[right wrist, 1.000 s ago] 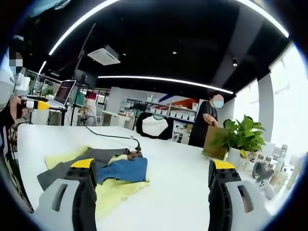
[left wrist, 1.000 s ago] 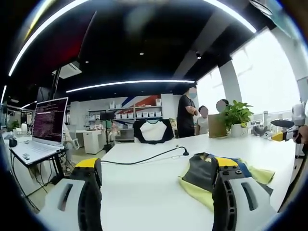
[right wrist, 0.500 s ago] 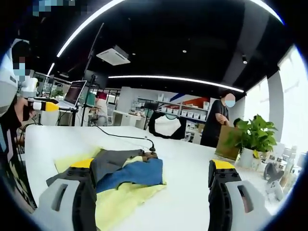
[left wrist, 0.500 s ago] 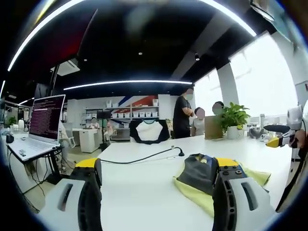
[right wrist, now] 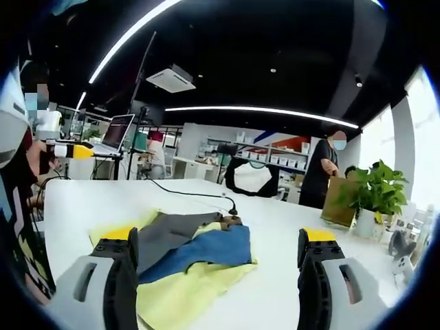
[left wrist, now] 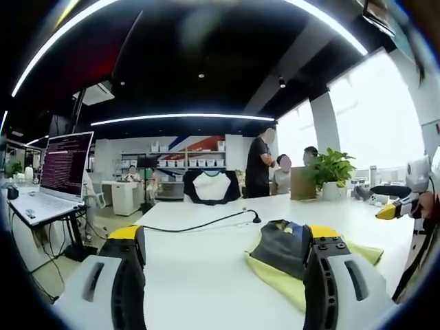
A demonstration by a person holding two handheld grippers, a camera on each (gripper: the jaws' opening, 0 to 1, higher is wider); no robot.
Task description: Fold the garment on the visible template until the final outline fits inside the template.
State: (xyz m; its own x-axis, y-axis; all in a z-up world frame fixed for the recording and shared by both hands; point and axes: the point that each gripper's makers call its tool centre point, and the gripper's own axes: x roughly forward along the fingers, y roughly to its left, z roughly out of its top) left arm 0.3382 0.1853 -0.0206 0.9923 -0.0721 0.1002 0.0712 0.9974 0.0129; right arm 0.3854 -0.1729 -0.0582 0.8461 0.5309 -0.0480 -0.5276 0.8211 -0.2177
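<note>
Yellow-tipped fingers stand wide apart on both tools, with nothing between them. The left gripper [left wrist: 223, 275] hangs above the white table [left wrist: 199, 275], and the right gripper [right wrist: 216, 278] does the same from the other side. Neither one touches cloth.

Between them lies the garment [right wrist: 196, 251], a rumpled grey and blue piece, bunched on top of the yellow template [right wrist: 199, 289]. A black cable [right wrist: 196, 196] runs across the table and ends just beside the garment's far edge. A potted plant [right wrist: 375, 199] stands well apart from the garment, near the far corner.

From here the risk, I'd say, is a blind pinch. The layers overlap, so a finger closing low could take the yellow template along with the garment and drag it off its place. A wide sweep might also snag that cable and pull it across the garment.
</note>
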